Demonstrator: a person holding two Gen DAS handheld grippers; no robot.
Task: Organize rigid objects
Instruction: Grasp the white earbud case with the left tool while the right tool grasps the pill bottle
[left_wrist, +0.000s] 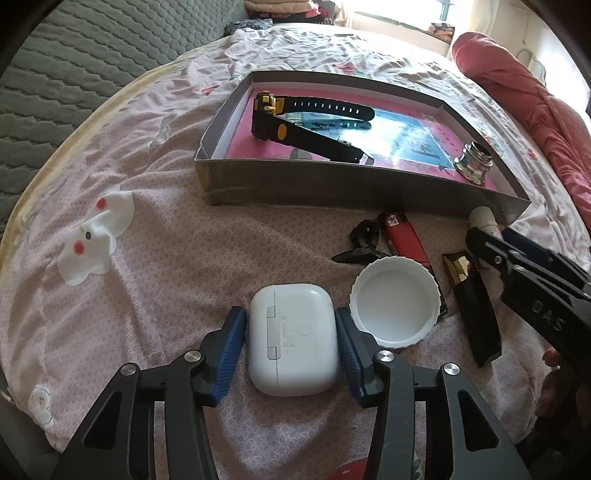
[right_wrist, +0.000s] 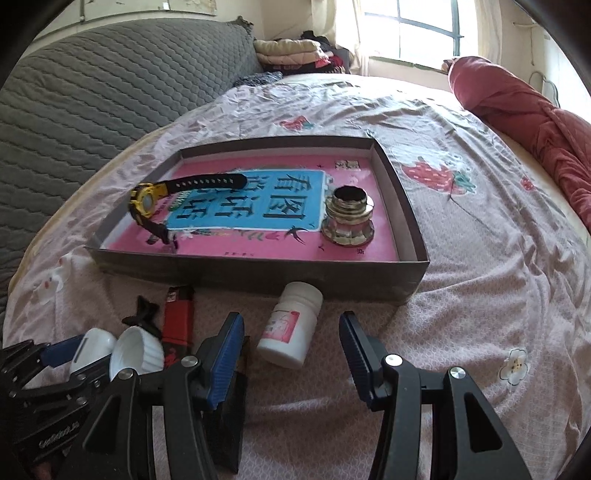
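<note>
Left gripper (left_wrist: 291, 343): jaws straddle the white earbud case (left_wrist: 293, 338) on the bedspread (left_wrist: 166, 229), pads close to its sides (contact unclear).
Right gripper (right_wrist: 291, 347): jaws wide, holding nothing; white pill bottle (right_wrist: 291, 325) lies ahead.
Box (right_wrist: 258, 267): holds watch (right_wrist: 147, 199) and metal cap (right_wrist: 347, 218).

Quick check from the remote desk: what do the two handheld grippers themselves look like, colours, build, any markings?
Both match: the left gripper and right gripper have black angular linkage arms with cut-out slots, silver round pivot pins, and blue ribbed pads on the fingers. Seen from the left camera, the right gripper's black body carries pale lettering reading "DAS". No cables or sleeves show.
</note>
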